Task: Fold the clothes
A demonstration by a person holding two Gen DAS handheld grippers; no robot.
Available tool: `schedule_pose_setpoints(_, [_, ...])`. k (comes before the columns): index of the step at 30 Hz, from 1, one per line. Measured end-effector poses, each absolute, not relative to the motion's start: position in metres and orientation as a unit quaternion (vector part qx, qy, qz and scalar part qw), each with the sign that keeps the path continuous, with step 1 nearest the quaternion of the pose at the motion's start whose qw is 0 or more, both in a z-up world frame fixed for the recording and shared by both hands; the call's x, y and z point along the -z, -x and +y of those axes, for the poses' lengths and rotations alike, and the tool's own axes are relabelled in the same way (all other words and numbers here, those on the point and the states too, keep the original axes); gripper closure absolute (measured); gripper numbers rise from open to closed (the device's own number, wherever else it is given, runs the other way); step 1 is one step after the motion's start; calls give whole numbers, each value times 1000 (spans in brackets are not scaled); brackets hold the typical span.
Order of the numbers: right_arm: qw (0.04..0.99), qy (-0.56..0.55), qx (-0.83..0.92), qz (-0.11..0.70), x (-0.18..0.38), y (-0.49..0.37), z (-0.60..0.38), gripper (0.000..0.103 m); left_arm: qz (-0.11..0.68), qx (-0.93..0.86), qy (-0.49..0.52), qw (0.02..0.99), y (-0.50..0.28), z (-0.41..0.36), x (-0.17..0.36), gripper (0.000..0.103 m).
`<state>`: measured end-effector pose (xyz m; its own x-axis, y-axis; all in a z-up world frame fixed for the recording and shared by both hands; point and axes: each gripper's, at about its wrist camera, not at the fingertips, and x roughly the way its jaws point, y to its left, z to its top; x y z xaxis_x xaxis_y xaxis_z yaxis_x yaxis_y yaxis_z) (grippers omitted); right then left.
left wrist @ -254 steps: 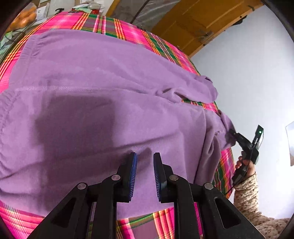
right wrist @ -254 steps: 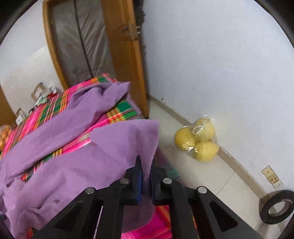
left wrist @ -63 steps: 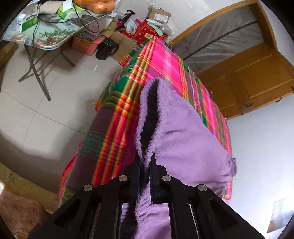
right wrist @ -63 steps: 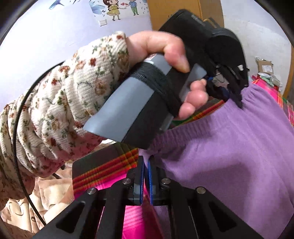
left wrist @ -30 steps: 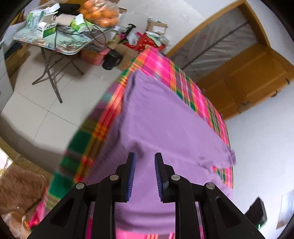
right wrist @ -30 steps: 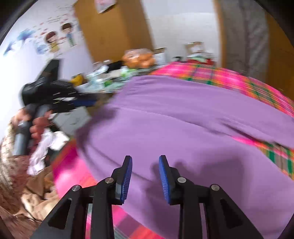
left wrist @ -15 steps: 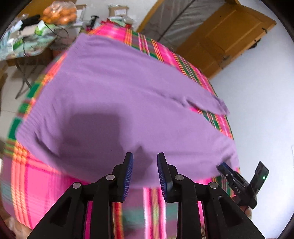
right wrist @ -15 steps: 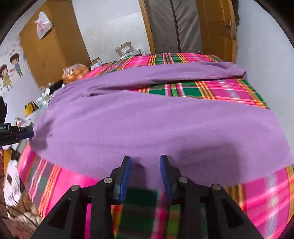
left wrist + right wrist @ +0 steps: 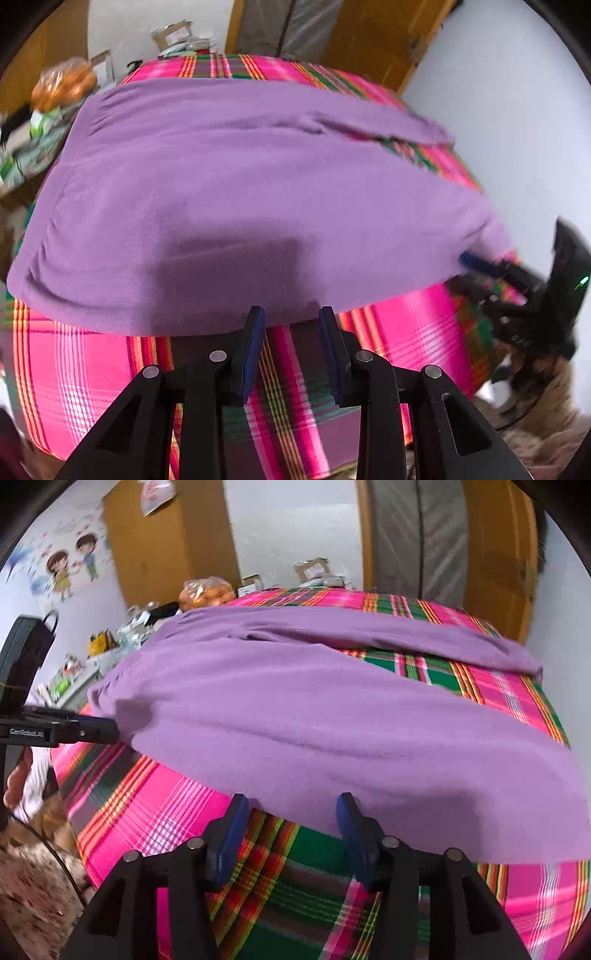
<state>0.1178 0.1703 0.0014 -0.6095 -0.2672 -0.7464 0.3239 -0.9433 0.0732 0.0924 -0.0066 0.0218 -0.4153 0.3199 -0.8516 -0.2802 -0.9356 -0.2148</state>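
A purple fleece garment (image 9: pixel 258 192) lies spread flat on a table covered with a pink and green plaid cloth (image 9: pixel 92 369). One long part of it (image 9: pixel 406 638) stretches along the far side. My left gripper (image 9: pixel 291 321) hovers open at the garment's near hem, with nothing between its blue pads. In the right wrist view, my right gripper (image 9: pixel 291 805) is also open and empty over the near hem of the garment (image 9: pixel 332 720). Each view shows the other gripper low at a near corner: the right gripper (image 9: pixel 480 264) and the left gripper (image 9: pixel 99 729).
A bag of oranges (image 9: pixel 207 590) and a cluttered side table (image 9: pixel 92 653) stand beyond the table's left end. Wooden doors (image 9: pixel 498 554) and a white wall (image 9: pixel 517 110) close the far and right sides. A hand (image 9: pixel 16 779) holds the left gripper.
Both grippers let go of the garment about a second ago. It now lies flat, and both grippers have drawn back to its near hem. The right jaws stand wider.
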Motion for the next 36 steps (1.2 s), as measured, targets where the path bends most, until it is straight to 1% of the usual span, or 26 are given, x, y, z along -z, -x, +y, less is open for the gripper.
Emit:
schedule_pose_setpoints(8, [153,-402,900,73,6,-108,157,52,60,-855,487,165,-96,18,-16,71])
schedule_pose_setpoints(10, [147,-401,901,69,5,-108,157,54,76,-858,481,162,-96,23,-15,72])
schedule_pose_setpoints(12, [145,-402,901,67,3,-111,158,67,85,-861,475,160,-95,27,-15,71])
schedule_pose_setpoints(13, [148,-403,901,65,2,-113,159,84,89,-863,472,159,-95,28,-15,71])
schedule_pose_setpoints(14, [151,-404,900,63,1,-115,160,97,93,-864,469,157,-95,30,-15,71])
schedule_pose_setpoints(17, [153,-404,900,55,-1,-119,162,100,107,-868,460,154,-94,35,-15,71])
schedule_pose_setpoints(26, [177,-387,904,-34,-28,-148,188,101,150,-870,447,143,-95,46,-16,71])
schedule_pose_setpoints(32, [175,-394,901,-47,-24,-156,187,101,179,-874,431,140,-99,53,-15,71])
schedule_pose_setpoints(33, [176,-394,901,-51,-24,-156,187,101,179,-874,429,144,-99,53,-14,74])
schedule_pose_setpoints(34, [177,-394,901,-51,-24,-157,187,101,166,-871,435,159,-98,50,-15,80])
schedule_pose_setpoints(35, [179,-394,900,-50,-25,-159,187,101,153,-867,441,171,-98,47,-15,97])
schedule_pose_setpoints(36, [180,-395,899,-51,-25,-160,187,101,141,-864,448,183,-97,45,-15,100])
